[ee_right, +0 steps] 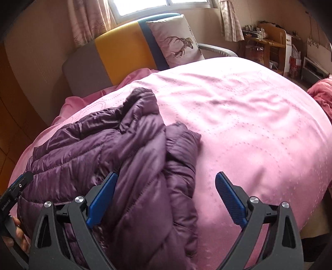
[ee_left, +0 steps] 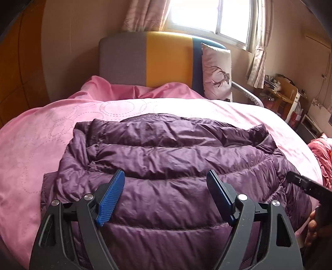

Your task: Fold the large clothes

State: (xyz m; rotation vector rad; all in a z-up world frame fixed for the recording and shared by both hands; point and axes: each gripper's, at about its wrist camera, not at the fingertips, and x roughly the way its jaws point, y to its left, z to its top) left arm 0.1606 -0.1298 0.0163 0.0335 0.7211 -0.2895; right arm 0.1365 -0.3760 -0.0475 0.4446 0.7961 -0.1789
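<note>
We are in a home bedroom: a bed (ee_left: 51,133) under a pink cover, a padded headboard (ee_left: 145,60), a deer-print pillow (ee_left: 216,72), a curtained window (ee_left: 209,16) and a cluttered wooden shelf (ee_right: 267,39).

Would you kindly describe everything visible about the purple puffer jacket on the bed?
The purple puffer jacket is a dark plum, quilted garment of shiny, crinkled fabric, stitched into puffy horizontal channels. It lies flat on the pink bedspread, apparently already partly folded, with one bunched, layered edge along its right side in the right wrist view. The left gripper is open above its body, and the right gripper is open over that edge; neither is clamping it.
</note>
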